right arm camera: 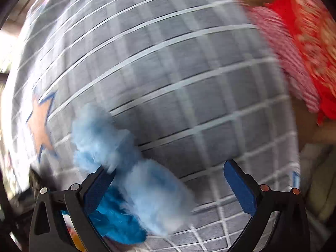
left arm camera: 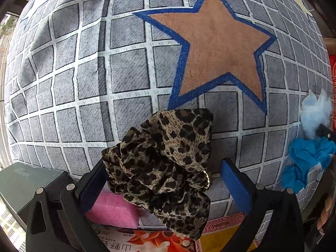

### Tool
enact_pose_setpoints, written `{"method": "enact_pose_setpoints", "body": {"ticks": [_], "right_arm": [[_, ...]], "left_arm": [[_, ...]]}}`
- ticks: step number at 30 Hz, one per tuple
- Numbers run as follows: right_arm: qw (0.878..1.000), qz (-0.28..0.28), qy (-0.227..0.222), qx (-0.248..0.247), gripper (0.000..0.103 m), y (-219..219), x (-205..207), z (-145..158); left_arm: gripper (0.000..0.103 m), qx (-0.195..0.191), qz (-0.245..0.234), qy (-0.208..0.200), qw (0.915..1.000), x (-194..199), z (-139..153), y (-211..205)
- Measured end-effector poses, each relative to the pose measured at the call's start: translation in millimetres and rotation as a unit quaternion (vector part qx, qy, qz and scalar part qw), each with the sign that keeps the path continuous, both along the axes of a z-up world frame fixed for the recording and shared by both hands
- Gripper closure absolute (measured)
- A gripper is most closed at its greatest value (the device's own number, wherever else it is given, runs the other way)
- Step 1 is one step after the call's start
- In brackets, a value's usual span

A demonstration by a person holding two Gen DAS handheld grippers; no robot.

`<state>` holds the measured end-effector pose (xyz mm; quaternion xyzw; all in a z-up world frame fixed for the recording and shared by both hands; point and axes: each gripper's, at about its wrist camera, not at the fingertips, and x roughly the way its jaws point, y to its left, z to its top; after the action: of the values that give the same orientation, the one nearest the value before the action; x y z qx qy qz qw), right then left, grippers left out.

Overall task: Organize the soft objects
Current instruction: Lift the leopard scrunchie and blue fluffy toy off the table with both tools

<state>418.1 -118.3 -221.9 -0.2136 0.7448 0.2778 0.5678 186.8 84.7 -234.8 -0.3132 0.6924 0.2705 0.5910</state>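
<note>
My left gripper has its two blue-padded fingers spread wide, and a brown-and-black leopard-print fabric scrunchie sits bunched between them. The scrunchie leans against the left finger and stands clear of the right one, so nothing is clamped; whether it hangs from that finger or rests on what lies below, I cannot tell. Under it, at the near edge, I see a pink foam block and a printed red-and-white package with orange flowers, with a dark grey box at the near left. Beyond all this spreads a grey checked cloth with white grid lines, bearing a large tan star outlined in blue.

At the far right of the left wrist view I see a fluffy light-blue and deep-blue soft bundle with a dark finger across it.

The right wrist view is heavily motion-blurred. My right gripper also stands with its fingers well apart. The same fluffy bundle crowds against the left finger, pale-blue fluff above and beside it, deeper blue below; it does not reach the right finger. The checked cloth fills the background, and a red patterned fabric with a red-and-white striped band lies at the far right.
</note>
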Motion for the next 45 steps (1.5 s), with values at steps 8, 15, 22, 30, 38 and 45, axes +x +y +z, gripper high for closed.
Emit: {"method": "enact_pose_setpoints", "body": {"ticks": [8,15,22,30,38,45], "right_arm": [[0.992,0.113,-0.038,-0.029,0.0,26,-41,-1],[0.992,0.115,-0.025,-0.041,0.0,39,-36,1],[0.988,0.146,-0.028,-0.039,0.001,58,-32,-16],[0.974,0.216,-0.059,0.002,0.07,67,-52,6],[0.99,0.113,-0.008,0.085,0.071,61,-23,45],[0.985,0.086,0.004,0.15,0.071,66,-24,102]], "left_arm": [[0.0,-0.002,-0.006,-0.004,1.0,17,-23,-4],[0.0,-0.006,-0.007,-0.001,1.0,14,-14,4],[0.0,-0.017,0.001,0.007,0.9998,10,-8,5],[0.064,0.036,-0.045,-0.042,0.9974,15,18,-3],[0.073,0.071,-0.033,-0.101,0.9918,-5,61,1],[0.073,0.112,-0.014,-0.144,0.9832,-41,113,-2]]}}
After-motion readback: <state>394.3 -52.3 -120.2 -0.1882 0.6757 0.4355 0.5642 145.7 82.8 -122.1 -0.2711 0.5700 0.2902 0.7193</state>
